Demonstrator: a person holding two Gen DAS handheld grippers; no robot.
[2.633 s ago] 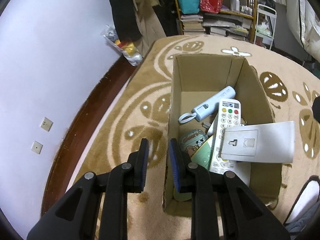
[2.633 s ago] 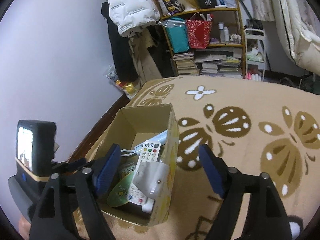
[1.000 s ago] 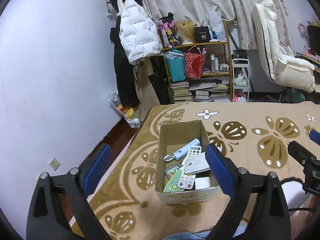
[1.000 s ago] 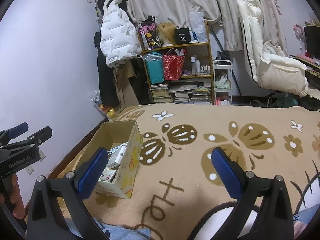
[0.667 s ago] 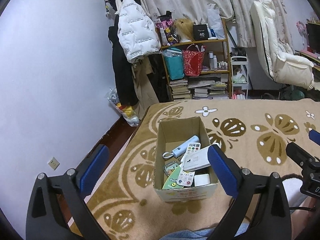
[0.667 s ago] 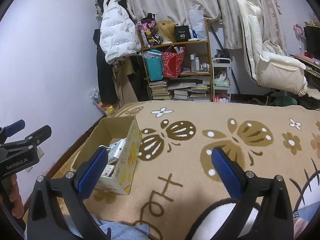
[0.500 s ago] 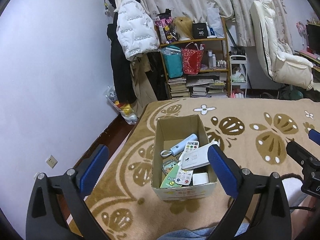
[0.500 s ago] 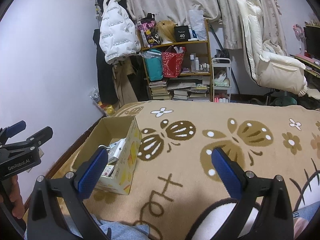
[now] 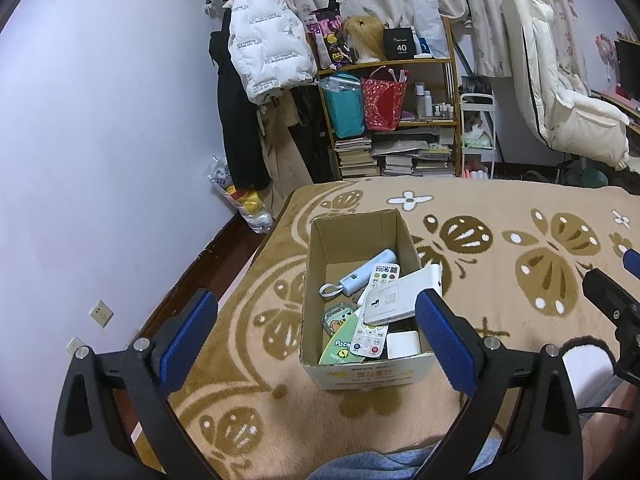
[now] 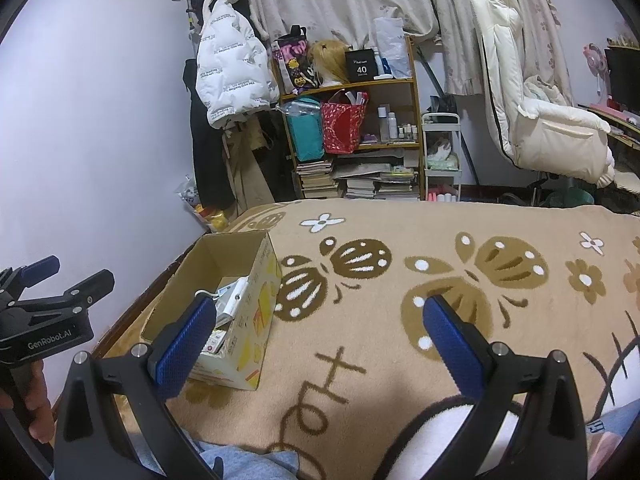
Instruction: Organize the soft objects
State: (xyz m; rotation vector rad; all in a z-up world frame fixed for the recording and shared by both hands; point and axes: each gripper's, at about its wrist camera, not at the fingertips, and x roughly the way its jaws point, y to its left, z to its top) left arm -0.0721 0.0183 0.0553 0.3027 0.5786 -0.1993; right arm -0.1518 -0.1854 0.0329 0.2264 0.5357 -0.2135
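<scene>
both tongs (image 9: 316,322) (image 10: 316,330) now raised, agape, empty; "genrobot.ai" on left; box (image 9: 362,370) below

Both fisheye views show a room in even, fairly dim indoor light with a cool bluish cast on the wall (image 9: 100,120). Shadows are soft; a faint one lies beside the cardboard box (image 9: 360,376). Straight lines bow near the black rounded corners. Focus is sharp, with no glare.

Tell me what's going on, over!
Left gripper open, empty. Right gripper open, empty. Cardboard box on blanket, full of items. Nothing blocking.
</scene>
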